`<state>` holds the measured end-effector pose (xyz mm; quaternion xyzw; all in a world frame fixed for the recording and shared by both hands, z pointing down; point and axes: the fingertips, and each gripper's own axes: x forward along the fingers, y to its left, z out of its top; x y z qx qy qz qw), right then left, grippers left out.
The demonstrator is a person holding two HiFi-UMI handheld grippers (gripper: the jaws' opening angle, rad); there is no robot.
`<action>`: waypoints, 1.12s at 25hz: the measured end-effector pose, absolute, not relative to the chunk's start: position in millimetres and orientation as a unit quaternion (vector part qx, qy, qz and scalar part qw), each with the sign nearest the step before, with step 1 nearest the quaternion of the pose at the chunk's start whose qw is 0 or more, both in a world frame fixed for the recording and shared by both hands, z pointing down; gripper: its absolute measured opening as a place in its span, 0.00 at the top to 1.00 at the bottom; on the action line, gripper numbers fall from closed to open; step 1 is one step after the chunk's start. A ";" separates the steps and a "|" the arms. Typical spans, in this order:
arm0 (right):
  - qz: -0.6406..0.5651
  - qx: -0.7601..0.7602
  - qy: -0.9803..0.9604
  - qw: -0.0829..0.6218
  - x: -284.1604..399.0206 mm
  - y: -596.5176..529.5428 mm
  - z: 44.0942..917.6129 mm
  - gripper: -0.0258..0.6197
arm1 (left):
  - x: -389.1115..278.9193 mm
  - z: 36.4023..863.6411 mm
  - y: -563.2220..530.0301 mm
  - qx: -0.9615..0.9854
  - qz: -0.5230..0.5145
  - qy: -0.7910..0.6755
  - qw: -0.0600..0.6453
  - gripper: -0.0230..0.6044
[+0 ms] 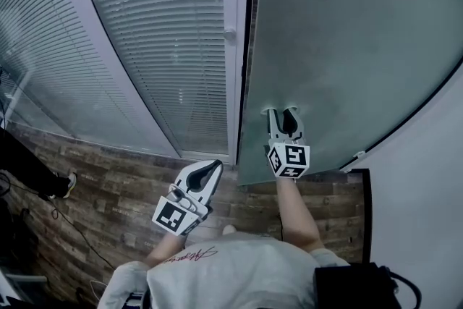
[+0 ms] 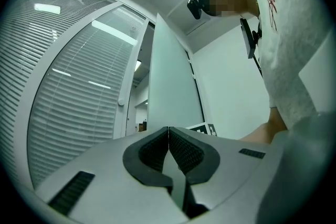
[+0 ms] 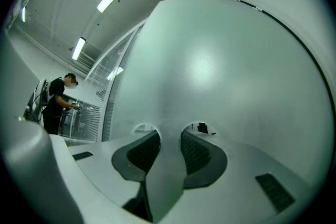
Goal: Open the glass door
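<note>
Door [image 1: 347, 32] of frosted glass stands ajar at far right, a dark gap along its left edge. Right gripper [image 1: 283, 112] holds its fingers [image 3: 195, 152] spread (nothing between them), tips against the door's face. Left gripper [image 1: 215, 167], fingers pressed together, hangs nearer, below the blinds [image 1: 166, 47], clear of the door.

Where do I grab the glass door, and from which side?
Probably its free vertical edge, coming from the left where it stands ajar. The glass door is flat-faced, no handle in view; the open right tool can only push on it.
</note>
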<state>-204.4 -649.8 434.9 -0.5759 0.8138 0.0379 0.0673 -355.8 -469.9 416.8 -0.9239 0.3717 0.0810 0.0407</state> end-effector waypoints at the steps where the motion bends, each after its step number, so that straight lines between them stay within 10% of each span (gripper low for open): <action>1: 0.039 -0.573 0.816 0.068 -203.5 -643.1 433.5 0.75 | -352.8 415.3 -464.3 -0.923 0.081 0.373 0.041 0.94; 28: 0.037 -0.477 0.875 0.075 -177.8 -494.2 423.5 0.75 | -270.5 417.1 -311.0 -0.876 0.078 0.475 0.032 0.94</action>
